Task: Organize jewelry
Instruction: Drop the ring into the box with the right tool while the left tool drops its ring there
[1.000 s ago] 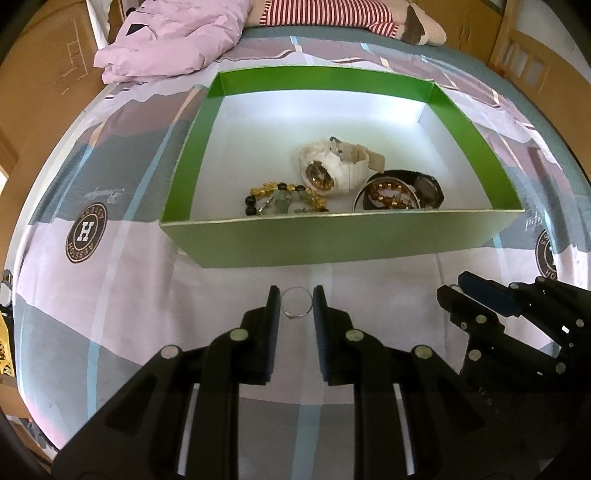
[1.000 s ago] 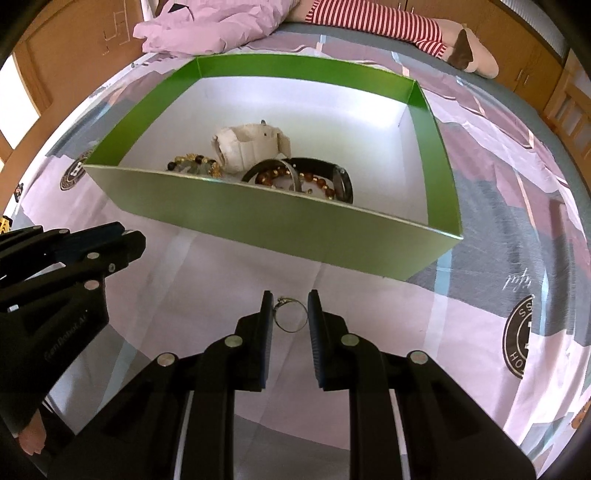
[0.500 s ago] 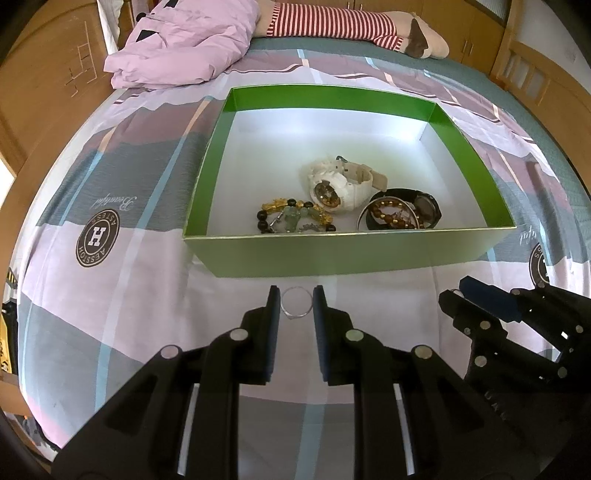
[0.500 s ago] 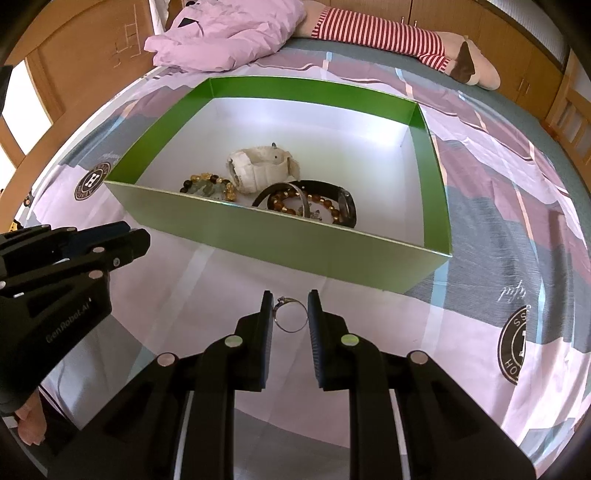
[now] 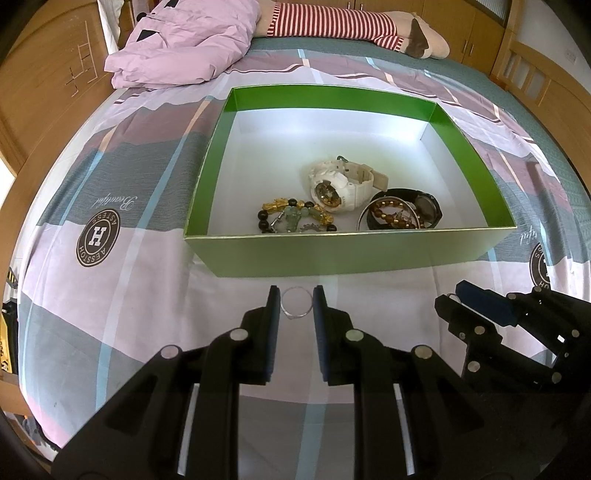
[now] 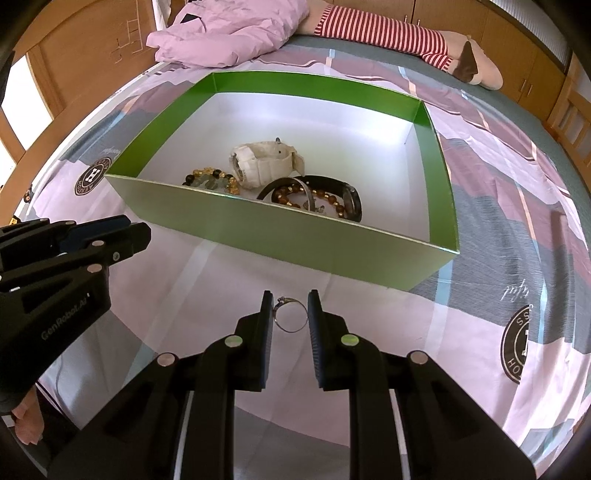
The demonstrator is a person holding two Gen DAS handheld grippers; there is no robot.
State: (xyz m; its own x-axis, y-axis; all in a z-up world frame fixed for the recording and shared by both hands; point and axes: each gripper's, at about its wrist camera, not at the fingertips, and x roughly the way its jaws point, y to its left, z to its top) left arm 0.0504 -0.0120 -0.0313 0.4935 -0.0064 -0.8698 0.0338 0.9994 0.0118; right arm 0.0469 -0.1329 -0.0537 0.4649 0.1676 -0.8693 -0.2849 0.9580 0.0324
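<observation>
Bed: a wide bed carries everything; its bedsheet [image 5: 110, 295] is patterned in pink, grey and mauve blocks with thin pale-blue stripes.
Sheet print: round dark "H" crests [image 5: 98, 235] and cursive lettering, one crest left of the box, others near the right edge.
Box: green cardboard box [image 5: 347, 254], white inside, open-topped, sitting flat mid-bed just beyond both grippers.
Box contents: white watch [image 5: 341, 184] near the middle; green-and-gold bead bracelet [image 5: 291, 216] to its left against the near wall; black watch [image 5: 424, 206] with a brown bead bracelet [image 5: 388, 216] lying within its loop, on the right.
Left gripper [image 5: 295, 308]: jaws clenched on a thin silver ring [image 5: 295, 307], held upright between the pads, above the sheet just short of the box's near wall.
Right gripper [image 6: 290, 311]: jaws grasping a second silver ring [image 6: 291, 315], with a small setting at its upper left; also short of the box.
Spacing: the two grippers sit side by side, apart.
Far end of bed: crumpled lilac quilt [image 5: 184, 40]; a red-and-white striped plush toy [image 5: 332, 18] lies along the far edge.
Room: light wooden wardrobe panels [image 5: 461, 22] behind the bed; a wooden slatted frame [image 5: 532, 74] at far right.
Person: bare skin shows at the lower left of the right wrist view; too little to tell more.
</observation>
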